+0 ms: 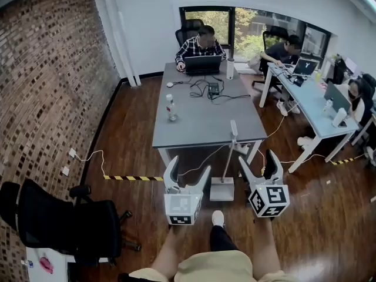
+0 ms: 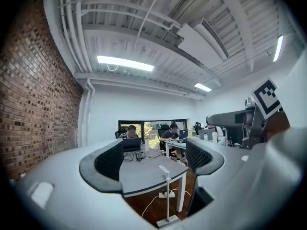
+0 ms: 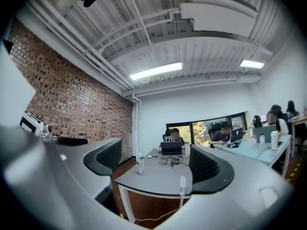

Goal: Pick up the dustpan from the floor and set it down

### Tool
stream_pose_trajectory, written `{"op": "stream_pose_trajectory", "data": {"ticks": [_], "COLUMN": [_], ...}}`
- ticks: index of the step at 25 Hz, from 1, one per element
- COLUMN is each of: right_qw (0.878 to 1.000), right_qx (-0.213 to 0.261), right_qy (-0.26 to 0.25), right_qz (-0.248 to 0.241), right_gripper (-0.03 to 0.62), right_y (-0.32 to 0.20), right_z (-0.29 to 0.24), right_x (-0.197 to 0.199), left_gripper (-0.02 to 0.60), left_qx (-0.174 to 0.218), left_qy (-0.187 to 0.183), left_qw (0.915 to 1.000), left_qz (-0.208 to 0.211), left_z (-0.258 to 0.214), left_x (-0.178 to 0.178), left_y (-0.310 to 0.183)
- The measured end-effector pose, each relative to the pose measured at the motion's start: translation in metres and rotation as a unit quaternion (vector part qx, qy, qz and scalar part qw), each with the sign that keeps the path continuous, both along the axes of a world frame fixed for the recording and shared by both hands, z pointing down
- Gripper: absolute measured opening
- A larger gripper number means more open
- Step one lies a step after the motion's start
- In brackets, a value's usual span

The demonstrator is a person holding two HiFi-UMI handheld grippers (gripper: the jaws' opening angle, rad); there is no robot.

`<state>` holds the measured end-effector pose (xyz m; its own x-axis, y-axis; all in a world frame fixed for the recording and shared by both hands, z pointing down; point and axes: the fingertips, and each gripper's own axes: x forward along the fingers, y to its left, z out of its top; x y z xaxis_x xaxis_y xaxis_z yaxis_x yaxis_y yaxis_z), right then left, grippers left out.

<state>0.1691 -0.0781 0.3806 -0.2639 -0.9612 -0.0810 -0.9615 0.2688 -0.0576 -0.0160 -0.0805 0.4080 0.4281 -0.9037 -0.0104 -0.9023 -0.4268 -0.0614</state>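
A white long-handled dustpan (image 1: 222,188) stands upright on the wooden floor just in front of the grey table, its handle (image 1: 234,128) rising past the table edge. My left gripper (image 1: 188,170) is held level and open to the left of the pan, and my right gripper (image 1: 259,162) is open to its right; neither touches it. In the left gripper view the dustpan (image 2: 167,195) shows low between the empty jaws of the left gripper (image 2: 153,164). In the right gripper view only the dustpan's handle top (image 3: 183,182) shows, between the empty jaws of the right gripper (image 3: 160,166).
The grey table (image 1: 200,128) carries a bottle (image 1: 171,107), a laptop and cables. A black office chair (image 1: 64,222) stands at the near left by the brick wall. Yellow-black tape (image 1: 133,178) and a white cable lie on the floor. People sit at desks behind and to the right.
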Motion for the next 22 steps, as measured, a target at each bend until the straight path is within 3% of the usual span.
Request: {"op": "stream_pose_trajectory", "data": {"ticks": [6, 12, 18, 22], "right_qw": [0.997, 0.995, 0.997, 0.996], "right_qx": [0.018, -0.003, -0.035, -0.078], "right_qy": [0.014, 0.023, 0.033, 0.038], "right_qz": [-0.077, -0.102, -0.065, -0.012], "right_gripper": [0.434, 0.434, 0.434, 0.434], "right_y": [-0.093, -0.186, -0.245, -0.253], "right_z": [0.003, 0.031, 0.07, 0.11], "right_x": [-0.027, -0.031, -0.021, 0.008], "left_gripper": [0.393, 0.379, 0.383, 0.382], "left_qx": [0.01, 0.024, 0.007, -0.023], "left_qy": [0.011, 0.011, 0.0, -0.003], "left_qw": [0.9998, 0.9985, 0.999, 0.9997], "left_qz": [-0.014, -0.047, -0.045, -0.008], "left_z": [-0.016, -0.019, 0.003, 0.029], "left_x": [0.013, 0.006, -0.001, 0.011], "left_y": [-0.104, -0.182, -0.229, -0.25]}}
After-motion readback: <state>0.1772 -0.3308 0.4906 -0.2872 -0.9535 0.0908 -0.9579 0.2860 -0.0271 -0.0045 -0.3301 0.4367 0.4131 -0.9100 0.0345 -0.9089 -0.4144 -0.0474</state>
